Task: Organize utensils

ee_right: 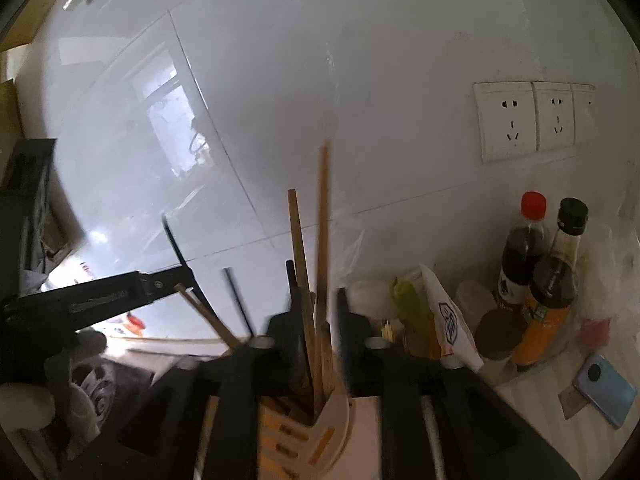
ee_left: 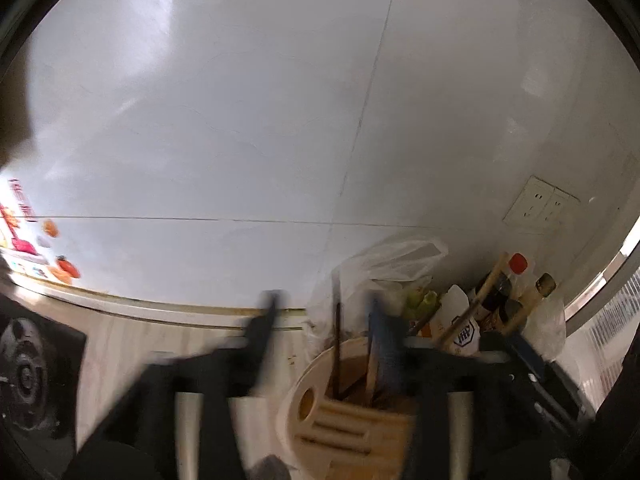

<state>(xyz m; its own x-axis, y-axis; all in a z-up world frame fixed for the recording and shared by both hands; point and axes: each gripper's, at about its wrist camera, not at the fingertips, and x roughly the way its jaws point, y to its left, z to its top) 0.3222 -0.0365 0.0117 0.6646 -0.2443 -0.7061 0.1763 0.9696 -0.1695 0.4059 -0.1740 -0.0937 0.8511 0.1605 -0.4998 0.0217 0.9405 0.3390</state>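
A cream slotted utensil holder [ee_left: 296,384] stands on the counter against the white tiled wall. My left gripper [ee_left: 324,320] hangs over it, open wide, with a dark chopstick [ee_left: 337,344] upright in the holder between its fingers and untouched. In the right wrist view the holder [ee_right: 304,432] sits right under my right gripper [ee_right: 320,320]. Its jaws stand a little apart, and tall wooden chopsticks [ee_right: 323,220] rise between them out of the holder. More wooden chopsticks [ee_right: 204,316] lean to the left. The left gripper [ee_right: 208,276] reaches in from the left.
Sauce bottles [ee_right: 524,248] and a white packet [ee_right: 448,320] crowd the corner to the right. A plastic bag [ee_left: 392,264] lies behind the holder. Wall sockets [ee_right: 508,120] are above. A blue phone [ee_right: 604,388] lies on the counter, and a stove burner [ee_left: 28,372] is at far left.
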